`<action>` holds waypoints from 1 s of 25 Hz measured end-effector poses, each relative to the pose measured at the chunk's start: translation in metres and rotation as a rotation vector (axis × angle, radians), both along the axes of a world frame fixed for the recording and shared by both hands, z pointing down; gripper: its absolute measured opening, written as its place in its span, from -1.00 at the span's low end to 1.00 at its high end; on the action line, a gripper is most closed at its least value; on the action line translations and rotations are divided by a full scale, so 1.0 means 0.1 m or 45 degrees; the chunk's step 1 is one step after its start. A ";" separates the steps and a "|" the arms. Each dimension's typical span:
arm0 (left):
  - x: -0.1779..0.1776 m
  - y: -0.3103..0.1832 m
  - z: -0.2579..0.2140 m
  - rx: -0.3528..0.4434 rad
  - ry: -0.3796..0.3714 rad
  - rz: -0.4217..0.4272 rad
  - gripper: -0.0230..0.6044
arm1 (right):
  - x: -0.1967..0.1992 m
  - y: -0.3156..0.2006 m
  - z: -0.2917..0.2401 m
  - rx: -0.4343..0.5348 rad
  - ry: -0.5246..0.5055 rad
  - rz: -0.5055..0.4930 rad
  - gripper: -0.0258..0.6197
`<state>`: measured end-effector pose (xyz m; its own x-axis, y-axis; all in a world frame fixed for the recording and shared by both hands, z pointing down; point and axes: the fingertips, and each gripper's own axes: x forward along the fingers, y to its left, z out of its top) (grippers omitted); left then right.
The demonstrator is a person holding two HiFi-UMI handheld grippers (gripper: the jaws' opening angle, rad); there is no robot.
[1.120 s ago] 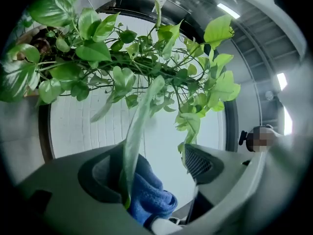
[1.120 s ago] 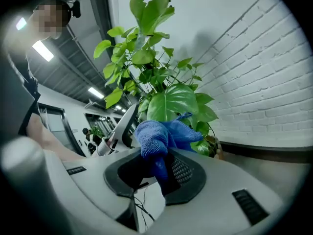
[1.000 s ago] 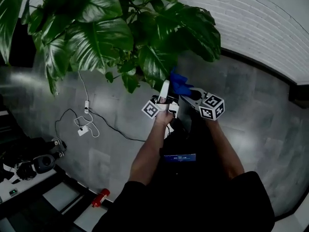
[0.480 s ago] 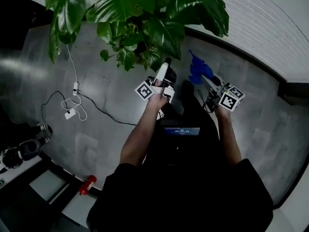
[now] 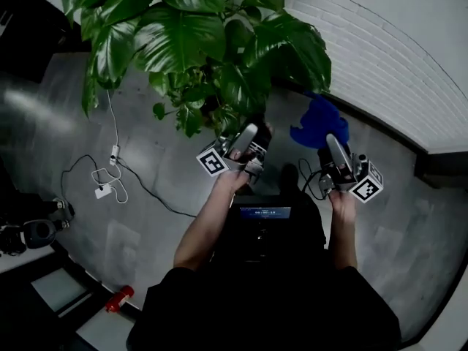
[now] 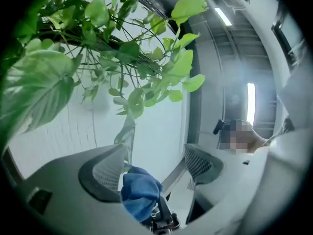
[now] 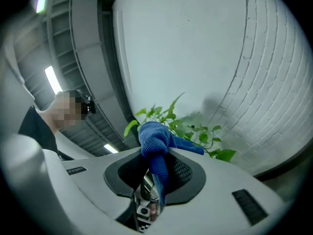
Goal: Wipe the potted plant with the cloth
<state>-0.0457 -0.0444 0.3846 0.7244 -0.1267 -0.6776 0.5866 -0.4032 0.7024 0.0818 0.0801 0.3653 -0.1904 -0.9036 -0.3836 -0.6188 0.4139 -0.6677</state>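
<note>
The potted plant (image 5: 190,42) spreads its big green leaves across the top of the head view. Just below the foliage is my left gripper (image 5: 250,136), pointing up with its jaws wide apart; in the left gripper view, where that gripper (image 6: 154,158) is open, nothing sits between them, and stems and leaves (image 6: 122,58) hang above. A little way to its right, my right gripper (image 5: 330,148) is shut on the blue cloth (image 5: 319,121), which bunches above its tip. In the right gripper view the cloth (image 7: 155,140) drapes over this gripper's (image 7: 157,166) jaws, with leaves (image 7: 188,126) behind.
A white brick wall (image 5: 380,72) curves behind the plant. White cables with a power adapter (image 5: 102,190) lie on the grey floor at the left. Black gear (image 5: 29,232) and a red object (image 5: 117,298) sit at the lower left.
My right gripper has swung out to the right with the cloth, away from the left gripper. Both grippers now sit lower under the plant.
</note>
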 end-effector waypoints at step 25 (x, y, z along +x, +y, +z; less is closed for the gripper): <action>0.52 -1.35 -0.47 -0.056 0.345 -0.634 0.34 | 0.27 -1.70 -2.07 0.031 1.019 -0.292 -0.63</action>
<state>0.0068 -0.1795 0.3377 0.3712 -0.4409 -0.8172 0.4949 -0.6508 0.5759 0.1087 -0.0896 0.1580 -0.5923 -0.8024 -0.0727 -0.8013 0.5961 -0.0513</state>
